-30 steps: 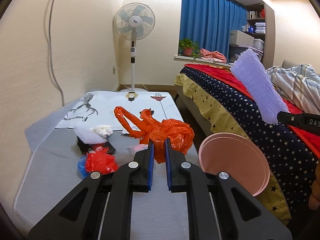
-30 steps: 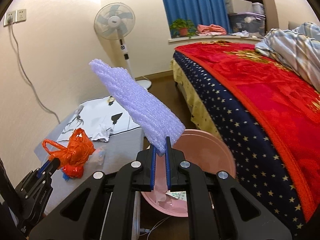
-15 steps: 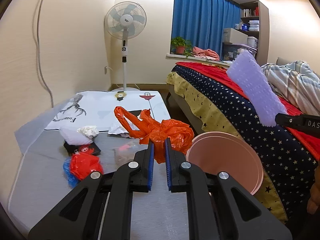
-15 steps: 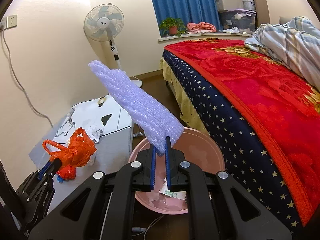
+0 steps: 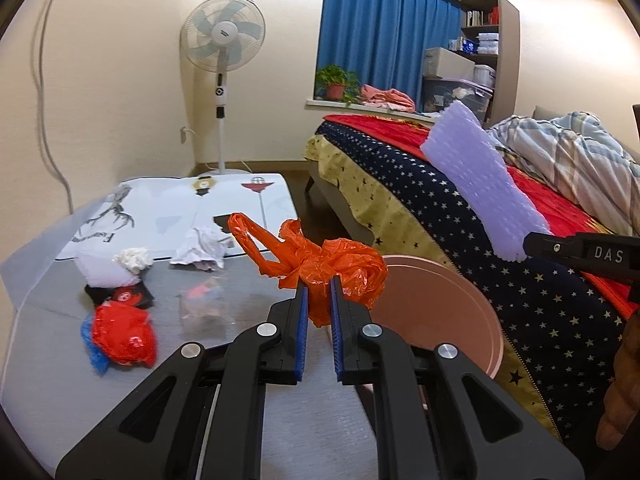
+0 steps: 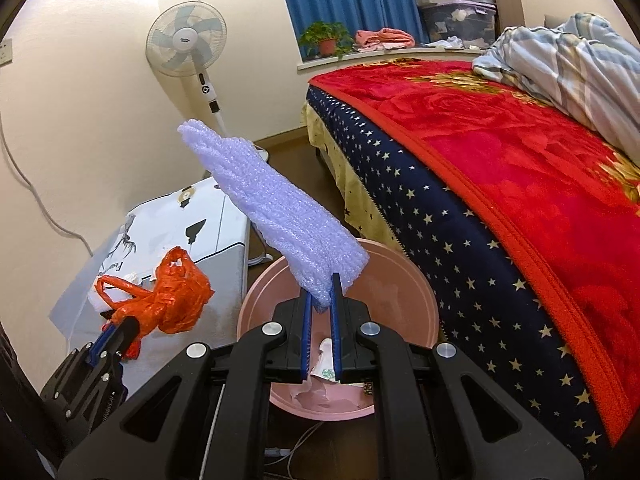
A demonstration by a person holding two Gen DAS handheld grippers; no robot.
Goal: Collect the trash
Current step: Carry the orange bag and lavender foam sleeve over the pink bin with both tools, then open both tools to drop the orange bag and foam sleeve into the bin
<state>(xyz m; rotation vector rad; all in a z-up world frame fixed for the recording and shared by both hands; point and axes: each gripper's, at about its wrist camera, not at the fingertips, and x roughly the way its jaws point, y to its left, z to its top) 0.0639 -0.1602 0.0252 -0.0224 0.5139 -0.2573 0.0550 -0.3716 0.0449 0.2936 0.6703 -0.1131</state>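
Two loads are in the air: the right gripper (image 6: 321, 307) pinches the foam (image 6: 272, 216) over the bin (image 6: 416, 280), nearer than a second ago, likely ready to drop. The left gripper (image 5: 318, 312) pinches the bag (image 5: 332, 268) above the table (image 5: 240, 320); more litter now shows there.

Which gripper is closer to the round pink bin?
Right. The right gripper hangs directly above the round pink plastic bin; the left gripper is off beside it, over the table.

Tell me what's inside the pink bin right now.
Inside the pink bin, crumpled paper scraps lie at the bottom, one with a green logo. The right gripper and its purple foam sheet cover the rest.
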